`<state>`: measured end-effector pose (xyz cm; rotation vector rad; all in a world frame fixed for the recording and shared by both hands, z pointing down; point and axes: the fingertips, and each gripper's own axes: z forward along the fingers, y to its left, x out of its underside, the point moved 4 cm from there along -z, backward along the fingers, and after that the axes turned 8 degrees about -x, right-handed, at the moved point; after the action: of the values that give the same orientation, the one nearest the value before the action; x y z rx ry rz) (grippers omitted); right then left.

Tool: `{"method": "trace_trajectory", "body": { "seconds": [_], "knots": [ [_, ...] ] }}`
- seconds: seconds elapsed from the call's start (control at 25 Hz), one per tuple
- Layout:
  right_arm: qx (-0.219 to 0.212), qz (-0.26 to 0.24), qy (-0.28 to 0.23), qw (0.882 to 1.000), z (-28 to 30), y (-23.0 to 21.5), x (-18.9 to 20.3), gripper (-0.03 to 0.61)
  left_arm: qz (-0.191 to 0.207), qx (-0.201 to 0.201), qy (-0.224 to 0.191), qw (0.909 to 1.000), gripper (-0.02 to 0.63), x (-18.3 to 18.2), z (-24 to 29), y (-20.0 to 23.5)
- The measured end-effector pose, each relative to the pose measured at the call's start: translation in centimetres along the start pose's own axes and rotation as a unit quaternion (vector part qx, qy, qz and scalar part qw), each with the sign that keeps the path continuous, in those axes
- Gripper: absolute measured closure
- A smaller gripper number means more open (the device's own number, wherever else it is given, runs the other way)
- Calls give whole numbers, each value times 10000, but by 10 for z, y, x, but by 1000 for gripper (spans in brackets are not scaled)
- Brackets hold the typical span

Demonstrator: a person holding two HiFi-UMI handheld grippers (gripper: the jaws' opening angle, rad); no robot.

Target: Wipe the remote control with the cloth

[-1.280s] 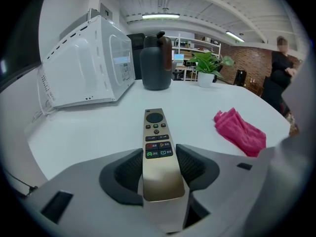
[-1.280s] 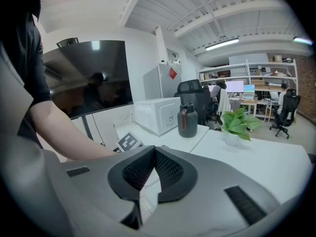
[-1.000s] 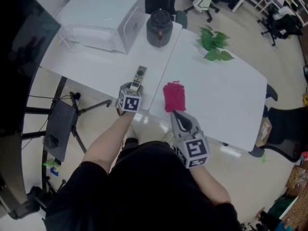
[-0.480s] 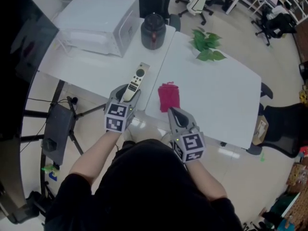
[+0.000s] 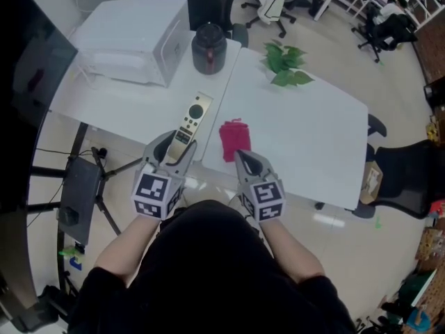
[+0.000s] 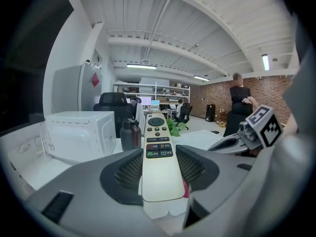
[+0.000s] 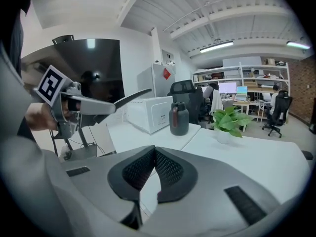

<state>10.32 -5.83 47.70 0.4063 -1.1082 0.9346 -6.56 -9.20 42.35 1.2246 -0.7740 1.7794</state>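
My left gripper [image 5: 177, 145] is shut on the near end of the cream remote control [image 5: 191, 122] and holds it in the air above the white table's [image 5: 306, 138] front edge. In the left gripper view the remote [image 6: 158, 152] lies buttons-up between the two pads of that gripper [image 6: 158, 169] and points away. The red cloth [image 5: 234, 139] lies crumpled on the table just right of the remote. My right gripper [image 5: 242, 157] is shut and empty, its tip just short of the cloth's near edge. In its own view the right gripper's [image 7: 154, 169] pads meet.
A white microwave [image 5: 132, 40] and a dark jug [image 5: 208, 47] stand at the table's far left. A small green plant [image 5: 281, 65] stands at the back. A black stand [image 5: 76, 193] is below the left edge; an office chair [image 5: 407, 179] is at the right.
My left gripper has lifted the remote off the table and drawn it up toward me. The right gripper has stayed by the cloth.
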Motion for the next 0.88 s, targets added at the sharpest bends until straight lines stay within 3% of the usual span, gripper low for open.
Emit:
{"method": "trace_trajectory", "body": {
  "seconds": [0.24, 0.4, 0.6, 0.88],
  "knots": [
    [213, -85, 385, 9990, 29, -33, 20, 569, 197, 38, -135, 9997, 403, -12, -9, -6],
    [263, -117, 704, 9971, 52, -51, 37, 528, 234, 42, -184, 9995, 403, -17, -14, -8],
    [212, -190, 1297, 9911, 85, -69, 69, 365, 286, 62, -240, 9993, 403, -24, -20, -11],
    [103, -286, 2156, 9760, 122, -85, 107, 253, 364, 73, -245, 9990, 403, -31, -27, -15]
  ]
}}
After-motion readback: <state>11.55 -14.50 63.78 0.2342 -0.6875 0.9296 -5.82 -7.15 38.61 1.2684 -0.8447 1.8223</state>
